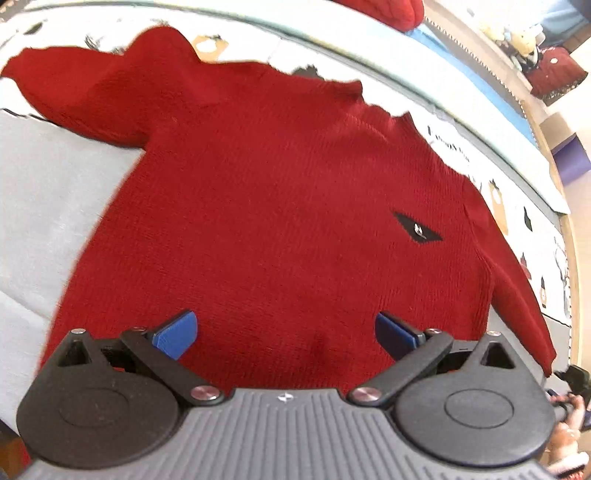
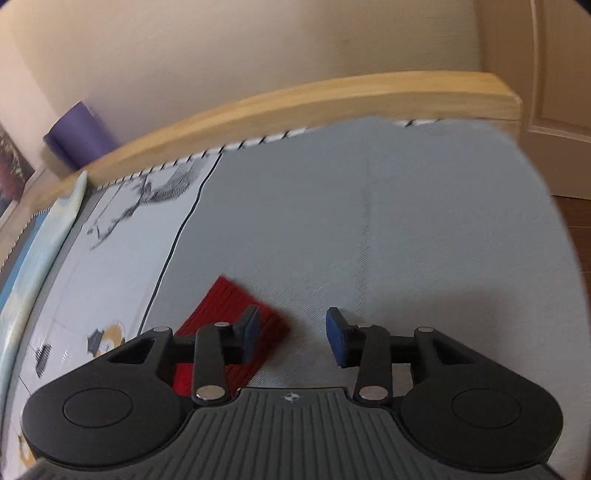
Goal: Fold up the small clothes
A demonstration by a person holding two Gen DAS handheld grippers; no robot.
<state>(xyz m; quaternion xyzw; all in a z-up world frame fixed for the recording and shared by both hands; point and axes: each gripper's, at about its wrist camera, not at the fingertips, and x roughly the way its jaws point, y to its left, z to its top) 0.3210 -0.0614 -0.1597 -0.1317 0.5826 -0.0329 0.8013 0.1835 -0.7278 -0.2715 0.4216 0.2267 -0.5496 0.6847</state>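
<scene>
A small red knit sweater [image 1: 266, 192] lies spread flat on the grey bed cover [image 1: 44, 192], with a black diamond patch [image 1: 417, 229] on its chest. One sleeve reaches to the upper left and the other runs down the right side. My left gripper [image 1: 286, 334] is open and empty, with its blue fingertips over the sweater's lower hem. In the right wrist view, my right gripper [image 2: 291, 338] is open and empty above the grey cover [image 2: 369, 221]. A ribbed red cuff or hem [image 2: 225, 314] lies under its left finger.
A wooden bed rail [image 2: 295, 107] runs along the far edge, with a purple box [image 2: 77, 134] behind it. A printed white sheet [image 1: 498, 192] borders the grey cover. More red knitwear [image 1: 384, 11] lies beyond the sweater. A door [image 2: 561, 74] stands at the right.
</scene>
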